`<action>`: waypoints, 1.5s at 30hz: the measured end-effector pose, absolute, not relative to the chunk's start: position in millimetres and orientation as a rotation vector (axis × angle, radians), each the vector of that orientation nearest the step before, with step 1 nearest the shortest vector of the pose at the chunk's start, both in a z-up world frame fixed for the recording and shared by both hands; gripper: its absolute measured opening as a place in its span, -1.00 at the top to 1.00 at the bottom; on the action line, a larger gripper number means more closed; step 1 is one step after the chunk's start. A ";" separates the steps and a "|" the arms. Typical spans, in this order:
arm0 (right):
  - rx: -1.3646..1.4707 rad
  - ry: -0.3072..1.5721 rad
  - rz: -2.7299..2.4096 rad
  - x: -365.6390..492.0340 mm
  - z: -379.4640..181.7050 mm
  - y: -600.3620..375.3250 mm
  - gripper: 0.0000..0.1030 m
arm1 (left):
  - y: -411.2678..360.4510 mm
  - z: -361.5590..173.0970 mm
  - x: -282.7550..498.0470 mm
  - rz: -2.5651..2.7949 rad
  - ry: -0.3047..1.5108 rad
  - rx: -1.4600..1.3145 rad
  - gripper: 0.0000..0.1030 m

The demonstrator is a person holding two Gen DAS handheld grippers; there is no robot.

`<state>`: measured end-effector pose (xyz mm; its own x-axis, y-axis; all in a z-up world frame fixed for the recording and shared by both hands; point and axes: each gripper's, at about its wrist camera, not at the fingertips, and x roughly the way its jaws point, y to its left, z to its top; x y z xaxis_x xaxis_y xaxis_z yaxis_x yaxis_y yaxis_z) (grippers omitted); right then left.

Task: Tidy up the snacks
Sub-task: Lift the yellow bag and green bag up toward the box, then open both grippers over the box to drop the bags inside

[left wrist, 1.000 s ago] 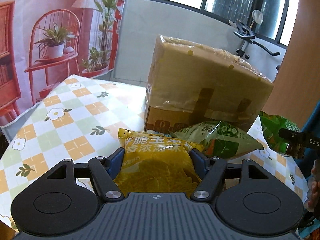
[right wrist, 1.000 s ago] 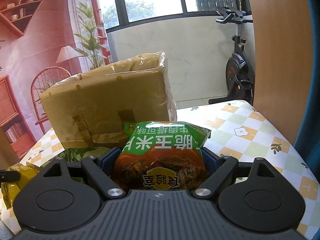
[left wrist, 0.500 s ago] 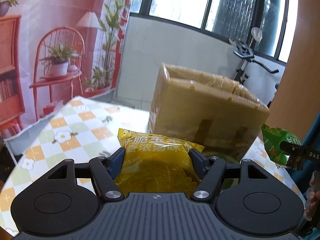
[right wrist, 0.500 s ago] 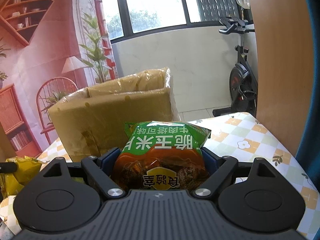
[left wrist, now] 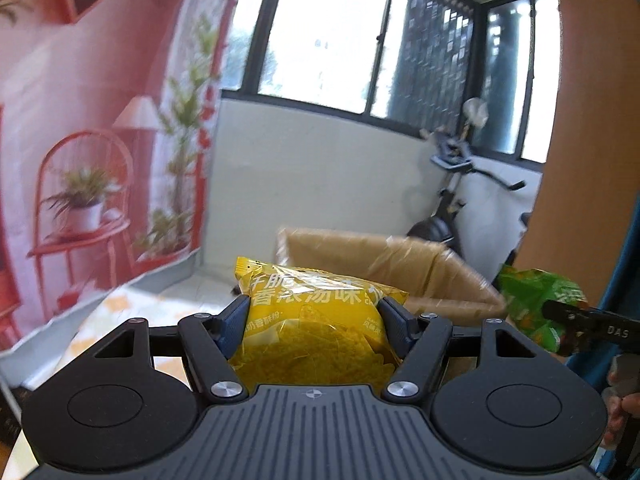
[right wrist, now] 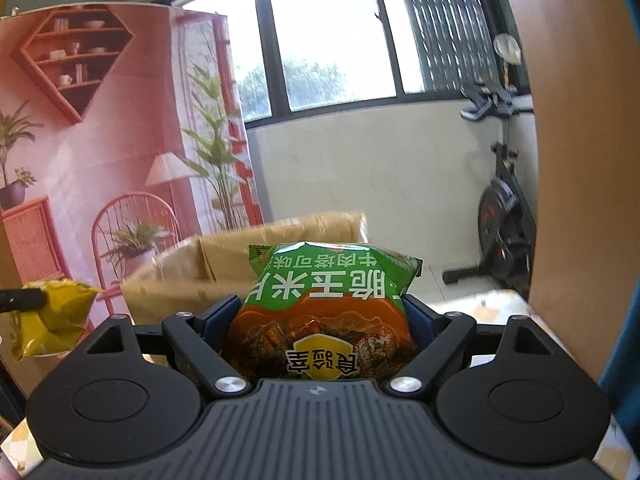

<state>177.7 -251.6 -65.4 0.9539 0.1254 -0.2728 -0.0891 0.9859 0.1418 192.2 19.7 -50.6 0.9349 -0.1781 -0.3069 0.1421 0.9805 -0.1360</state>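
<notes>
My left gripper (left wrist: 314, 312) is shut on a yellow snack bag (left wrist: 316, 320), held up in the air in front of an open cardboard box (left wrist: 400, 268). My right gripper (right wrist: 322, 314) is shut on a green and orange snack bag (right wrist: 328, 304), also lifted, with the same cardboard box (right wrist: 224, 264) just beyond it. Each view catches the other hand's load: the green bag (left wrist: 536, 300) at the right edge of the left wrist view, the yellow bag (right wrist: 52, 320) at the left edge of the right wrist view. The box's inside is hidden.
A checked tablecloth (left wrist: 128, 312) covers the table below. Behind the box stand a white wall under windows (right wrist: 360, 168), an exercise bike (right wrist: 504, 216) and a pink printed backdrop (left wrist: 92, 160). A wooden panel (right wrist: 576, 140) rises at the right.
Both grippers have risen with their bags. The box now sits lower in each view with its open top showing, and the green bag that lay on the table has dropped out of sight.
</notes>
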 end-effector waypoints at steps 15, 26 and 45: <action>0.039 0.275 0.221 312.3 -43.8 -222.0 -0.68 | -29.7 -41.5 331.1 -0.269 0.355 -0.175 -0.40; 0.035 0.395 0.255 375.4 -78.7 -214.0 -0.69 | -31.1 -60.3 374.4 -0.299 0.469 -0.137 -0.57; 0.055 0.425 0.207 352.6 -72.1 -212.9 -0.85 | -17.6 -51.6 346.0 -0.241 0.490 -0.054 -0.66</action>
